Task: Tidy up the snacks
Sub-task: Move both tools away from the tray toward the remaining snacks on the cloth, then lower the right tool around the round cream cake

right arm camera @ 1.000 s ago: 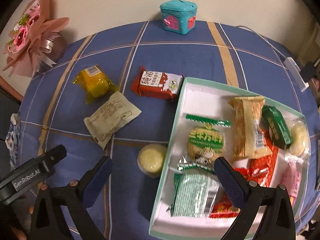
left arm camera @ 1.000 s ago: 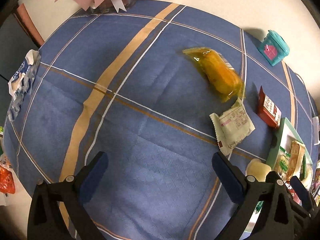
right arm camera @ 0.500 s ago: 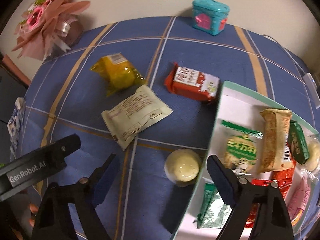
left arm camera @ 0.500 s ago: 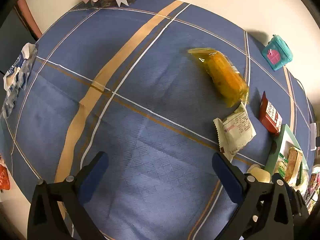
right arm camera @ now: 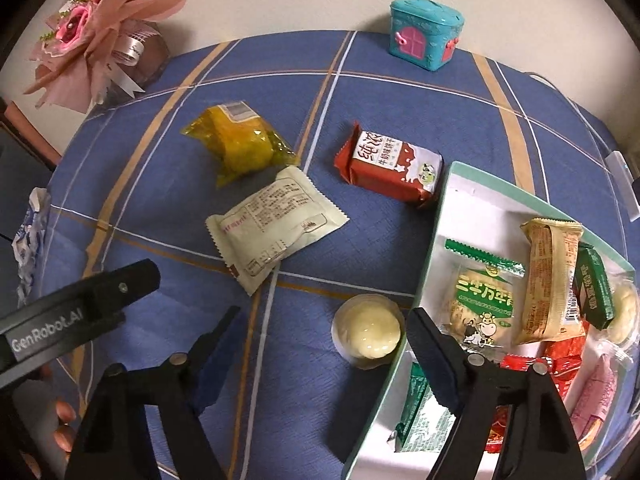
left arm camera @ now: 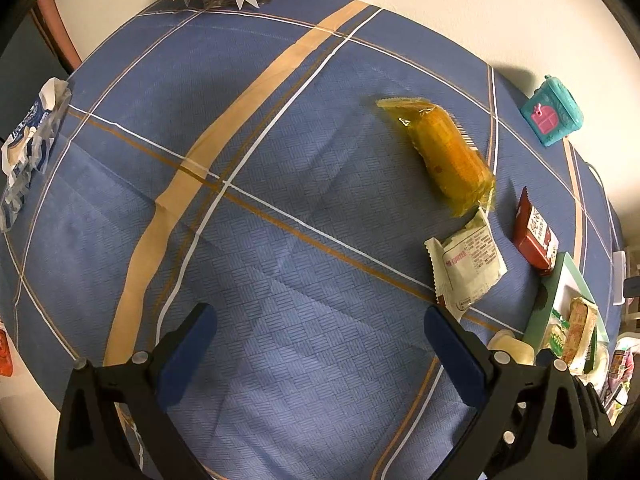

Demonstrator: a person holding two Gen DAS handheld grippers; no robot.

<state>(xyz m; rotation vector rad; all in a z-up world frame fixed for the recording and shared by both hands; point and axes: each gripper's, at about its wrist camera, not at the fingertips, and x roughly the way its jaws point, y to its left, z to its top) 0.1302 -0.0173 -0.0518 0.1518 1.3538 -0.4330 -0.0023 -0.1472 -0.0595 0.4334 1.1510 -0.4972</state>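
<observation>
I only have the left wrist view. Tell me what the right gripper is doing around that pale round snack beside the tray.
Observer: The right gripper is closing its jaws. The pale round snack lies between the fingertips, not yet pinched.
Operator: Report what is already in the tray.
Observer: The tray holds several packets, including a green-and-white biscuit pack, a tan bar and a dark green box.
Operator: Say whether any room is left in it.
Observer: Yes. The corner nearest the red milk packet shows bare white floor.
</observation>
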